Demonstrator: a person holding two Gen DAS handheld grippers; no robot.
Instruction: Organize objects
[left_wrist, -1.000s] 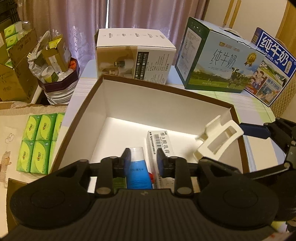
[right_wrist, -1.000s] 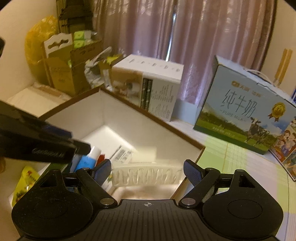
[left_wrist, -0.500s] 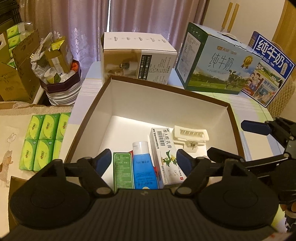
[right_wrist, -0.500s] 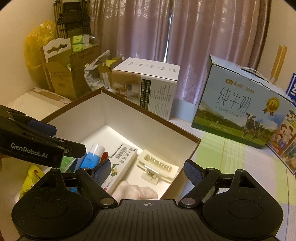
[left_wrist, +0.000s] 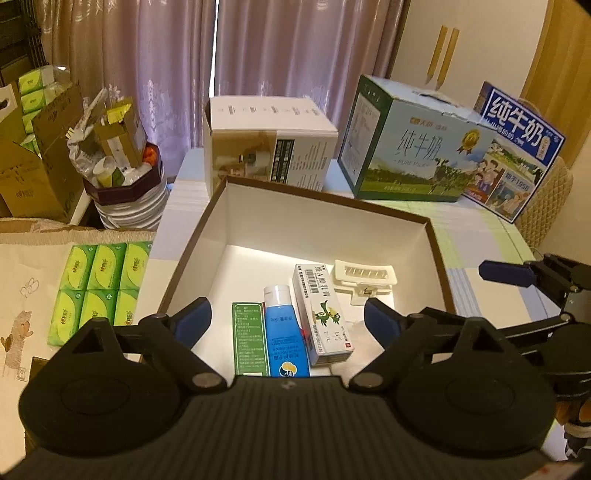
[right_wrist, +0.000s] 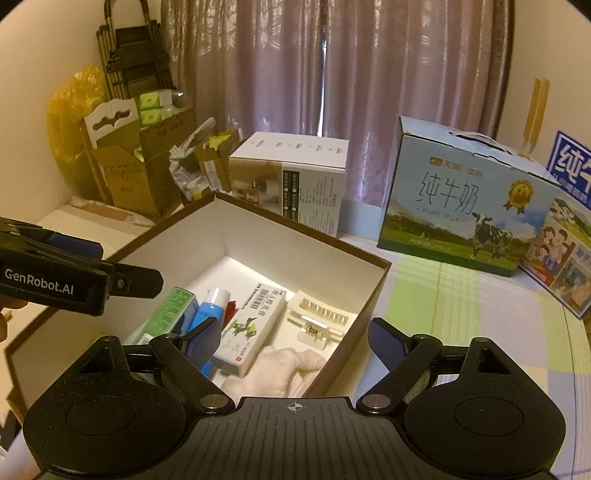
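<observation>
Brown-rimmed white cardboard box on desk: green carton, blue tube, white ointment carton side by side, cream plastic hair clip beside, likely for compact packing. Left hand-held gripper, right hand-held gripper spread, empty, above box.

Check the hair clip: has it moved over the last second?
Yes. The hair clip was up at the box's right rim between the right gripper's fingers; now it lies flat on the box floor beside the ointment carton.

The cream plastic hair clip now lies inside the brown-edged white box, released; both the left gripper and right gripper have opened and drawn back.
</observation>
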